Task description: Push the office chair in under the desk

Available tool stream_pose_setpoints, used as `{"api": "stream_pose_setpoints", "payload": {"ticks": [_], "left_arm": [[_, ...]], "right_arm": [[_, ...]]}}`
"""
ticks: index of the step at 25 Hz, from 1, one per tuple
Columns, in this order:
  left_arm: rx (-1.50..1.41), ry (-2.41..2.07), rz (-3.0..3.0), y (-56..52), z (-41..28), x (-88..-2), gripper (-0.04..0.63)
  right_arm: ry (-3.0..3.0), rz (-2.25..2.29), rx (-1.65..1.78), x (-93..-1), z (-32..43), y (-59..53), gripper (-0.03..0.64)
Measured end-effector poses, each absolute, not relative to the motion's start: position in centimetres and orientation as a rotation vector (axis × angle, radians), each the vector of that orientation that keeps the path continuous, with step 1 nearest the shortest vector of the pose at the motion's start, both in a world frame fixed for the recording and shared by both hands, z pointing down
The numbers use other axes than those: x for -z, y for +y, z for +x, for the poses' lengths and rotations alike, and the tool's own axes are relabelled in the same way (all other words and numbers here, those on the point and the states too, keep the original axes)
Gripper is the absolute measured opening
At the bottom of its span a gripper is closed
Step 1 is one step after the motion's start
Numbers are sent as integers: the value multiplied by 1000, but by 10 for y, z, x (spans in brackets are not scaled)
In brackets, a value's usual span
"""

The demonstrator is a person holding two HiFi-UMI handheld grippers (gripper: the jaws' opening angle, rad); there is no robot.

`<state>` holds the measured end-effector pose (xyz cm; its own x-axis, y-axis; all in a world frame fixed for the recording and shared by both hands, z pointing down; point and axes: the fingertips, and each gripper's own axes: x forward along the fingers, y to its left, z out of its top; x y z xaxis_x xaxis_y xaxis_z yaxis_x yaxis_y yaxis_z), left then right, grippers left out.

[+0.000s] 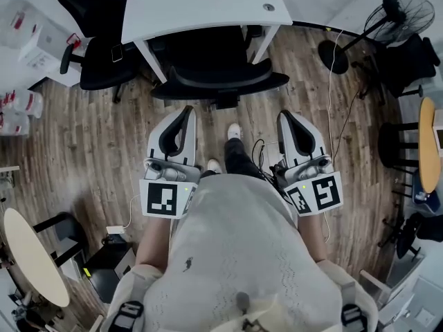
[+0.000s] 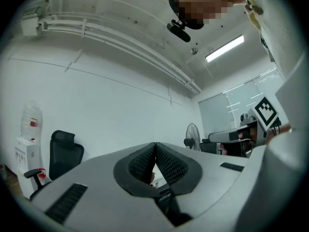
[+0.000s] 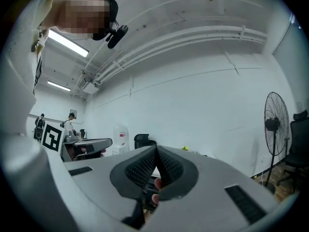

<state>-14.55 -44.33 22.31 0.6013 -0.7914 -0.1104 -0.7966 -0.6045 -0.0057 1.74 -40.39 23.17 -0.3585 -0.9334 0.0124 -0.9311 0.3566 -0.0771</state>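
In the head view the black office chair (image 1: 214, 71) stands with its seat under the white desk (image 1: 201, 5), its curved backrest just in front of the desk's edge. My left gripper (image 1: 188, 109) and right gripper (image 1: 285, 114) are held side by side close to my body, short of the backrest and not touching it. Both point forward, roughly level. The left gripper (image 2: 155, 145) is shut with its pads together and nothing between them. The right gripper (image 3: 156, 149) is shut the same way, with nothing held.
A second black chair (image 1: 97, 40) stands left of the desk. A standing fan (image 1: 394, 19) and more chairs are at the right, with cables on the wood floor. A round table (image 1: 31, 254) sits at lower left. A water dispenser (image 2: 29, 129) stands by the wall.
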Motion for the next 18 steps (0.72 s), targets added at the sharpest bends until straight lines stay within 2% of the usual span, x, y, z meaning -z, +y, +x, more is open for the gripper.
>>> {"api": "stream_pose_setpoints", "payload": {"ticks": [6,18], "left_arm": [[-197,1358,-2758,-437,-145,-192,21],[-157,1407,-2758,-423,-156,-202,21]], "right_arm": [[2545,-1736,37,-197,28,-395,8],[2544,-1713,53,-190,23,-388,6]]}}
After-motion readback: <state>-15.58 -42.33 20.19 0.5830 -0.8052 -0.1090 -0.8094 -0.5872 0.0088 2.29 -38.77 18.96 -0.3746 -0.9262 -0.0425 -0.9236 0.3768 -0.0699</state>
